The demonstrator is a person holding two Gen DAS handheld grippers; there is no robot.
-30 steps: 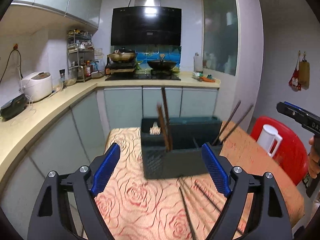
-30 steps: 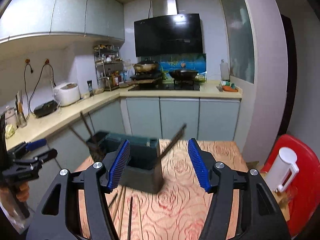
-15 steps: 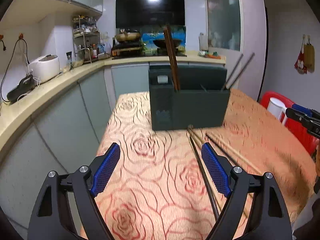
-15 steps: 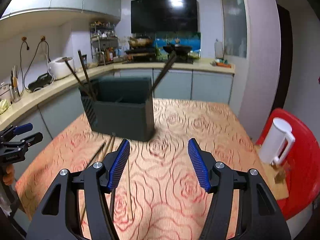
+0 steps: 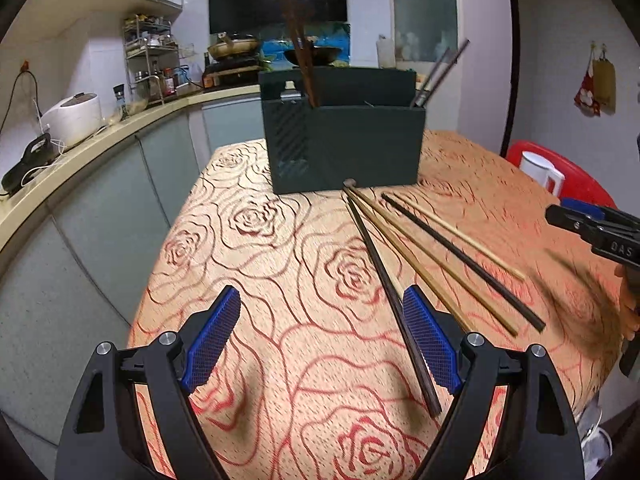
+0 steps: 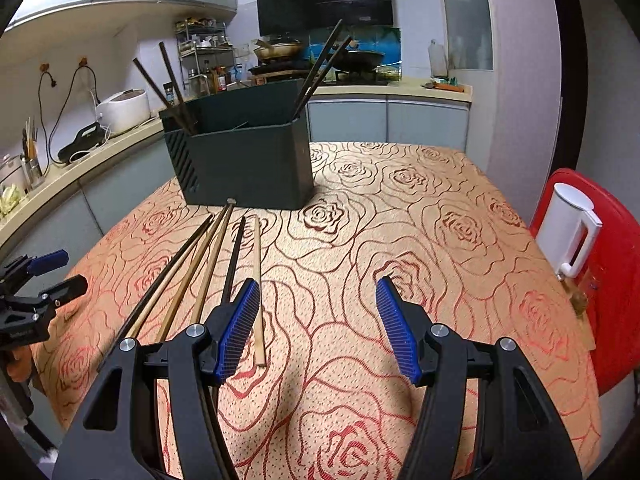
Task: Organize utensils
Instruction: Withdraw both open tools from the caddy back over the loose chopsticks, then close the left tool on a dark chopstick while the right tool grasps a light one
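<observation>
loose chopsticks [image 6: 208,264]: 5 | holder [image 6: 244,160]: 1, holding 4 | left tool [image 5: 322,344], right tool [image 6: 316,328]: both agape, empty

Left gripper [image 5: 322,334], black frame with blue ribbed pads: jaws spread wide, nothing held. Right gripper [image 6: 316,326], same build: likewise spread, nothing between pads.

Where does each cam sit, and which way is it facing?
Left wrist: on the left hand-held gripper, facing the holder across the table; the right hand-held gripper shows at its right edge.
Right wrist: on the right hand-held gripper, same heading; the left hand-held gripper shows at its left edge.
Shared: holder, loose chopsticks, white jug.
</observation>
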